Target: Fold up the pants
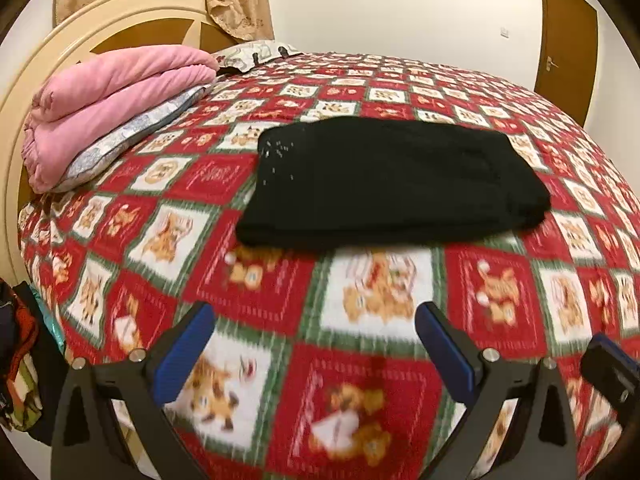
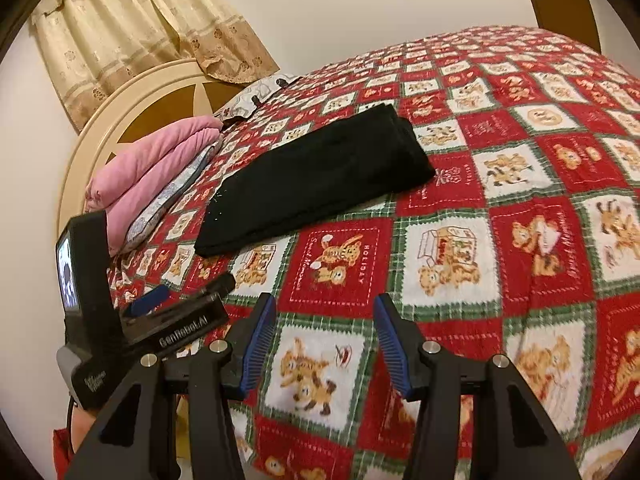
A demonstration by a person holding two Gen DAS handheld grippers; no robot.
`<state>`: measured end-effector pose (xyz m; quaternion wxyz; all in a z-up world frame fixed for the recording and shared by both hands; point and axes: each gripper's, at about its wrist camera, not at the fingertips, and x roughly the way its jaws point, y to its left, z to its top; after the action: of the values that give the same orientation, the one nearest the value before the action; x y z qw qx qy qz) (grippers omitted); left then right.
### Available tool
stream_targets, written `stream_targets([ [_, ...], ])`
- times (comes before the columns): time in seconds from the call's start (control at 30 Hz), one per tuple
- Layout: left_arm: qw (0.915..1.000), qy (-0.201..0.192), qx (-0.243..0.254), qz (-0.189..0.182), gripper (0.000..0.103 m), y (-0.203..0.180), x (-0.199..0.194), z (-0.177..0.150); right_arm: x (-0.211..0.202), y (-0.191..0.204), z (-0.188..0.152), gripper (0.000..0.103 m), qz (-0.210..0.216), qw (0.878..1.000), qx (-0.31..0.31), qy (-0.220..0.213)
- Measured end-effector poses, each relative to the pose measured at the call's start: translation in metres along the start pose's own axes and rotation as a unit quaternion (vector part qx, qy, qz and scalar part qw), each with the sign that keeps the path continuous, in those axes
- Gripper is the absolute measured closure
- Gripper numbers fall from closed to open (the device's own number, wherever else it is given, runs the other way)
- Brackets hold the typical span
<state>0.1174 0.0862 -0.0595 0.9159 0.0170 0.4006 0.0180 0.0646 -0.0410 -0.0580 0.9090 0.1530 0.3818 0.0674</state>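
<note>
The black pants (image 1: 392, 180) lie folded into a flat rectangle on the red checked bedspread (image 1: 256, 280), also seen in the right wrist view (image 2: 316, 176). My left gripper (image 1: 314, 326) is open and empty, held above the bedspread short of the pants' near edge. My right gripper (image 2: 325, 308) is open and empty, above the bedspread to the right of the pants and nearer than them. The left gripper's body (image 2: 140, 320) shows at the lower left of the right wrist view. A bit of the right gripper (image 1: 612, 368) shows at the right edge of the left wrist view.
A folded pink blanket (image 1: 108, 96) lies on a patterned pillow (image 1: 132, 136) by the cream headboard (image 1: 120, 12) at the left. Another pillow (image 1: 256, 54) lies behind it. Curtains (image 2: 132, 28) hang beyond. A brown door (image 1: 564, 40) is at the far right. Clothes (image 1: 16, 344) hang off the bed's left side.
</note>
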Motion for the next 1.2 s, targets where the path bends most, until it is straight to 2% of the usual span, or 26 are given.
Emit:
stream_targets([
  [0.13,1.0,-0.005,0.003,0.001,0.0,-0.003,-0.017,-0.012,-0.023,0.008,-0.006,0.05,0.0,1.0,-0.009,-0.023],
  [0.27,0.999,-0.042,0.011,0.006,0.0,-0.007,-0.048,-0.017,-0.051,0.02,-0.008,0.049,-0.005,0.997,-0.032,-0.07],
  [0.33,0.9974,-0.07,0.016,0.009,0.0,-0.008,-0.067,-0.018,-0.07,0.027,-0.01,0.045,-0.005,0.994,-0.047,-0.103],
  [0.4,0.9955,-0.094,0.013,0.007,0.0,-0.006,-0.086,-0.02,-0.086,0.033,-0.01,0.032,-0.009,0.99,-0.057,-0.13],
  [0.53,0.9915,-0.13,0.003,-0.005,0.0,-0.002,-0.118,-0.022,-0.126,0.047,-0.015,0.029,-0.012,0.978,-0.079,-0.193],
  [0.63,0.9884,-0.152,0.002,-0.011,0.0,-0.001,-0.14,-0.027,-0.145,0.053,-0.02,0.023,-0.012,0.972,-0.085,-0.218],
  [0.83,0.9811,-0.192,0.015,0.011,0.0,-0.004,-0.165,-0.04,-0.161,0.057,-0.029,0.022,-0.016,0.97,-0.091,-0.226],
  [1.2,0.9805,-0.196,0.007,0.014,0.0,-0.002,-0.17,-0.044,-0.159,0.062,-0.034,0.022,-0.013,0.97,-0.099,-0.223],
])
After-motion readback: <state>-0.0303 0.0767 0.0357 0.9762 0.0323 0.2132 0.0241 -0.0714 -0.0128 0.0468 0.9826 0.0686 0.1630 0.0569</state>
